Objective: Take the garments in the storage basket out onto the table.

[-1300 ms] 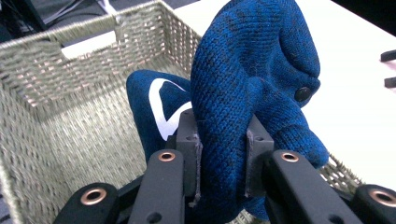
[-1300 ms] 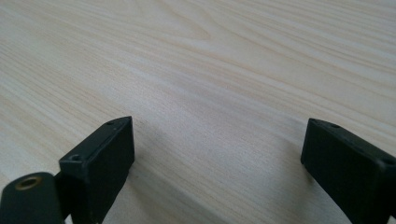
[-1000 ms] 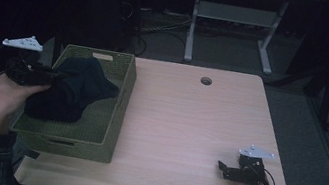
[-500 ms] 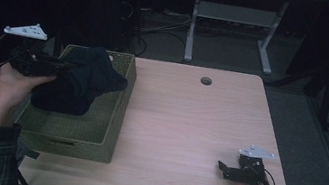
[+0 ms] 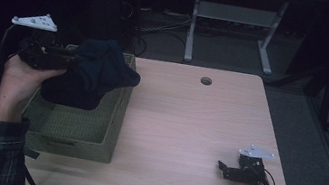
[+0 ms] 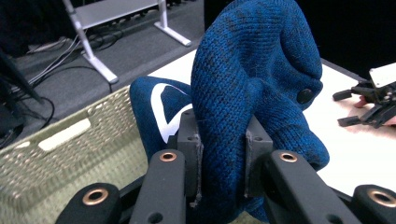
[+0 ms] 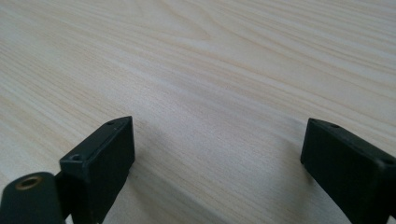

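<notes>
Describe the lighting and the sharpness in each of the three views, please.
High view: dim, the room behind the table almost black, and the garment looks nearly black over the basket. Left gripper view: brighter, the garment's blue knit is sharp, while the near jaws are soft. Right gripper view: evenly lit, the near wood grain is fairly sharp but the far part blurs, and soft shadows lie beside the jaws.

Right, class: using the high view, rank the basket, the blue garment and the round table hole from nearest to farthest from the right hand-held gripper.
1. Table hole, far edge, mid-table.
2. Blue garment, at left, gripped by the left hand-held gripper above the basket.
3. Basket, left side; close to the garment's distance, hard to separate.

Measured from the right hand-held gripper.
</notes>
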Motion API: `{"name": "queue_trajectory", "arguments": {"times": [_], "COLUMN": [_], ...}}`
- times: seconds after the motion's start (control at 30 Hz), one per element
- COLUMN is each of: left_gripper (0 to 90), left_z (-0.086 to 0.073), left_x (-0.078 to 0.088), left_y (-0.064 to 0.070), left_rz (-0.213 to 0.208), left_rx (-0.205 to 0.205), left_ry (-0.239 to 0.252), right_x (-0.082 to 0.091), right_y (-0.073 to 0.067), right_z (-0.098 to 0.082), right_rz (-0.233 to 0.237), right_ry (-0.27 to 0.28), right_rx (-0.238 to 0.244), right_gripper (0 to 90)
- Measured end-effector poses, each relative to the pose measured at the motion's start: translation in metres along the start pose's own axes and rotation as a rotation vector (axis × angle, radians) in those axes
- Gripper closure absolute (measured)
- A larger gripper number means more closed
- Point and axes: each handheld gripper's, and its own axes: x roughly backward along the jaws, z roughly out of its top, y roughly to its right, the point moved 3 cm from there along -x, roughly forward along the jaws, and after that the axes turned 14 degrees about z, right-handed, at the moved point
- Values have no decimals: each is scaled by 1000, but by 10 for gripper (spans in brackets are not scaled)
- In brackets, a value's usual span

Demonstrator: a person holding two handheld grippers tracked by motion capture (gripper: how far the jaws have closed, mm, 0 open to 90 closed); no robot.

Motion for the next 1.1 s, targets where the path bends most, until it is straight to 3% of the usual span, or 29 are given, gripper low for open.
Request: {"name": "queue_trajectory", "arguments": {"times": [0.37,0.93,1.1], "left_gripper": [743,745,745], "left_z": [25,46,50], "left_x": [-9,-30,-39], "left_y": [23,60,72], "left_rz": [-30,-91,-112], "left_rx": [-44,-101,-101], "left_ry": [31,44,57], "right_x": [0,0,0], "right_y": [0,0,0], "right_z": [0,0,0], "right_rz": [-1,-1,-1], "right_ry": [-1,-1,-1], "right_rx": [2,-1,0], "right_gripper": [96,96,96]}}
